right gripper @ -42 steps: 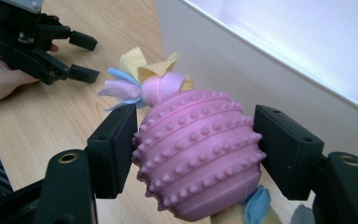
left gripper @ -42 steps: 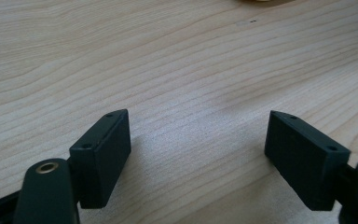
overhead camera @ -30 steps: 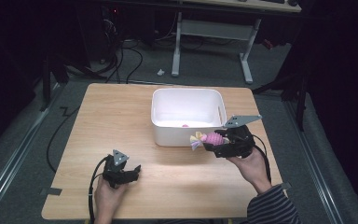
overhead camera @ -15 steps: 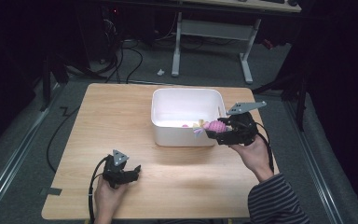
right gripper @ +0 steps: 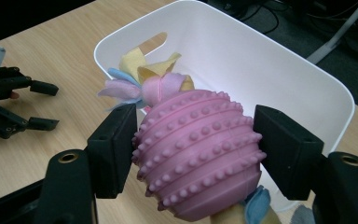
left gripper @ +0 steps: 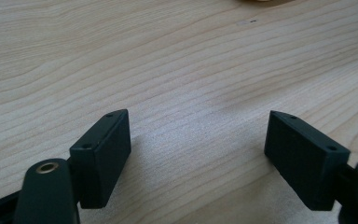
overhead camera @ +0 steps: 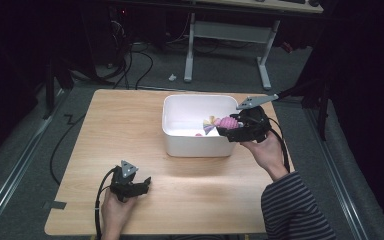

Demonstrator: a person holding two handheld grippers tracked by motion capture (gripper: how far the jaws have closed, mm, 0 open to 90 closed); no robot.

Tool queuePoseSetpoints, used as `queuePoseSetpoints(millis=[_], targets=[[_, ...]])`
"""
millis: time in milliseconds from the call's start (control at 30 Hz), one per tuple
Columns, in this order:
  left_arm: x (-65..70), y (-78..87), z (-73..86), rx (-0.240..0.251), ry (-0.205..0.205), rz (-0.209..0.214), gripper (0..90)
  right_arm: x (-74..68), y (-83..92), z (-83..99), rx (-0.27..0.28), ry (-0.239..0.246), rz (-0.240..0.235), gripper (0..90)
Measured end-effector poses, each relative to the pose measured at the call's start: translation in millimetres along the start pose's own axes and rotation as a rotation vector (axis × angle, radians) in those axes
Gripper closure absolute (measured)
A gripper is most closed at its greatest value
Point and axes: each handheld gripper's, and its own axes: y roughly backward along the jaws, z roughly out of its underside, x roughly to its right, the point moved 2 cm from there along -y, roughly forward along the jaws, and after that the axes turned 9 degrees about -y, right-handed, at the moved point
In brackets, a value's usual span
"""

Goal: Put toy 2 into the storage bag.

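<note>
Moved: right gripper [overhead camera: 226,128] has carried the pink knobbly toy [overhead camera: 227,123] from the front wall over the white bin [overhead camera: 198,148] | right: jaws clamped on toy's sides, fabric strips fanning out | left gripper [overhead camera: 141,184]: unmoved on table [overhead camera: 125,125], jaws wide apart, holding nothing

Setting: lab or recording room, dimly lit. My work surface is a small light-wood tabletop [overhead camera: 130,130] standing alone on grey carpet [overhead camera: 215,75]. Black cables [overhead camera: 135,65] trail over the floor behind it (several, loosely coiled). Metal legs of a second desk [overhead camera: 227,35] stand beyond. Dark surroundings, no domestic furnishings.
</note>
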Motion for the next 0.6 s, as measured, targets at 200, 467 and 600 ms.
queuePoseSetpoints(millis=[200,467,600], targets=[[0.0,0.0,0.0,0.000,0.000,0.000,22.9,0.9,-11.2,-10.9,0.000,0.013,0.002,32.9],[-0.1,-0.1,0.0,0.001,0.000,0.000,22.9,5.1,-31.7,-17.5,-0.028,0.023,0.013,32.8],[-0.1,0.0,0.1,0.000,-0.002,0.000,22.9,10.4,-41.6,-17.6,-0.040,0.009,0.009,32.8]])
